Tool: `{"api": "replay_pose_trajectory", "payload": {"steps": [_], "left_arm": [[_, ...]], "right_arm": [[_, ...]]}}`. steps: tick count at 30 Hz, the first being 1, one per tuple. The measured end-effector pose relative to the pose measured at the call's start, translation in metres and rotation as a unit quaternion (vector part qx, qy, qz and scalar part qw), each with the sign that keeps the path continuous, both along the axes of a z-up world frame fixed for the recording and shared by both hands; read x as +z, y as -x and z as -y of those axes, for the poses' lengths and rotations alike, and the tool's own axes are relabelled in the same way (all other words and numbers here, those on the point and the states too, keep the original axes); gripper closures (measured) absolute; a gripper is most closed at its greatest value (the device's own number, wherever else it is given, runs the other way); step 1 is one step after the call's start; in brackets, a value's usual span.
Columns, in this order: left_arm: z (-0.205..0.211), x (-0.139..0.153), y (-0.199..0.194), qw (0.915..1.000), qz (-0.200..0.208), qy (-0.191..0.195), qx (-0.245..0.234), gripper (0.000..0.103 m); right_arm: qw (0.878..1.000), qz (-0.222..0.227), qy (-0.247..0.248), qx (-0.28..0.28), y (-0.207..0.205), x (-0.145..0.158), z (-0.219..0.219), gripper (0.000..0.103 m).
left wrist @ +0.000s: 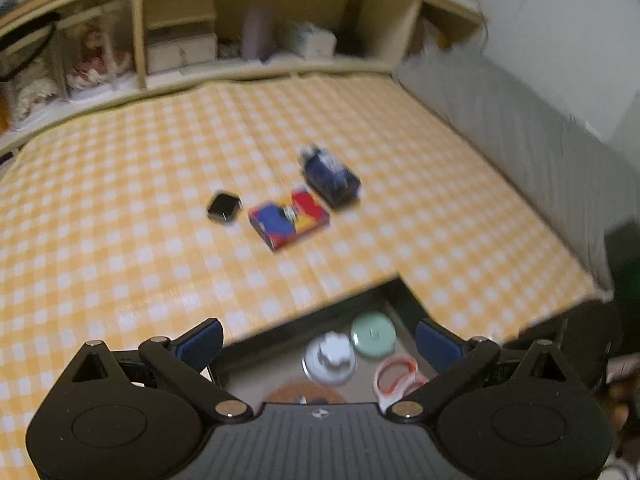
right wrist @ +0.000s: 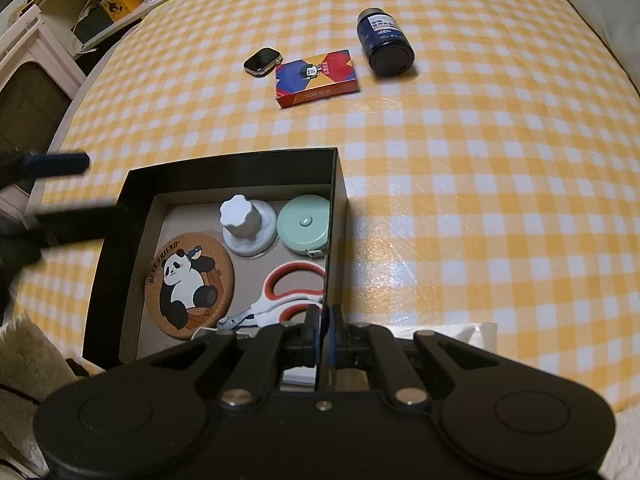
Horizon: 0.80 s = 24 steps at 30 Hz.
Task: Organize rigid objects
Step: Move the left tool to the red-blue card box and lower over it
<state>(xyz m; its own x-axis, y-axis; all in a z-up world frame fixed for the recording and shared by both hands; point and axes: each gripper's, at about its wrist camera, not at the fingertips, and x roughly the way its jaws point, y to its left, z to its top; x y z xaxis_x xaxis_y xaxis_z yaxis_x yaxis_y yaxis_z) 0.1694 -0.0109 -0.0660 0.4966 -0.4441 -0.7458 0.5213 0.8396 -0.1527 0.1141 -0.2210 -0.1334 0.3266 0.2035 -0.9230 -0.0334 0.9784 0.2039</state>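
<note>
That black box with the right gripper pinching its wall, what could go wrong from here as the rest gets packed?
1. The right gripper is shut on the black box wall; any pull could tip it.
2. The box floor is crowded: coaster, scissors, tape measure. The card box may not lie flat.
3. The dark bottle lies on its side and could roll when nudged.

A home, likely a lived-in bedroom or study: a yellow-and-white checked tablecloth (left wrist: 160,184) covers the desk, and along its far edge runs a pale wooden cubby shelf (left wrist: 240,20) crammed with small drawers, lace-trimmed fabric and a blurred lilac bottle (left wrist: 256,36).
</note>
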Motion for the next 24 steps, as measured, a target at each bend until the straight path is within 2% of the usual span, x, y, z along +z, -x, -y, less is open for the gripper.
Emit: {"api": "replay_pose_trajectory", "payload": {"steps": [5, 8, 10, 14, 18, 24], "left_arm": [[-0.004, 0.011, -0.028, 0.9982, -0.001, 0.031, 0.051, 0.0], [0.005, 0.01, -0.05, 0.995, -0.008, 0.019, 0.098, 0.0], [0.012, 0.008, -0.061, 0.9933, 0.002, 0.005, 0.115, 0.0], [0.035, -0.002, -0.082, 0.9931, 0.02, -0.008, 0.115, 0.0], [0.065, -0.022, -0.104, 0.9915, -0.002, -0.01, 0.13, 0.0], [0.113, -0.055, -0.133, 0.9891, -0.031, -0.021, 0.142, 0.0]], "right_arm": [[1.0, 0.001, 0.002, 0.001, -0.001, 0.0, 0.0, 0.098], [1.0, 0.001, 0.001, 0.001, -0.001, -0.001, -0.001, 0.098], [1.0, 0.002, 0.003, 0.001, -0.001, -0.001, -0.001, 0.098], [1.0, 0.002, 0.004, 0.002, -0.002, -0.002, -0.002, 0.097], [1.0, -0.001, -0.006, -0.004, -0.003, -0.004, 0.0, 0.09], [1.0, 0.0, 0.0, -0.008, -0.001, -0.004, 0.0, 0.088]]}}
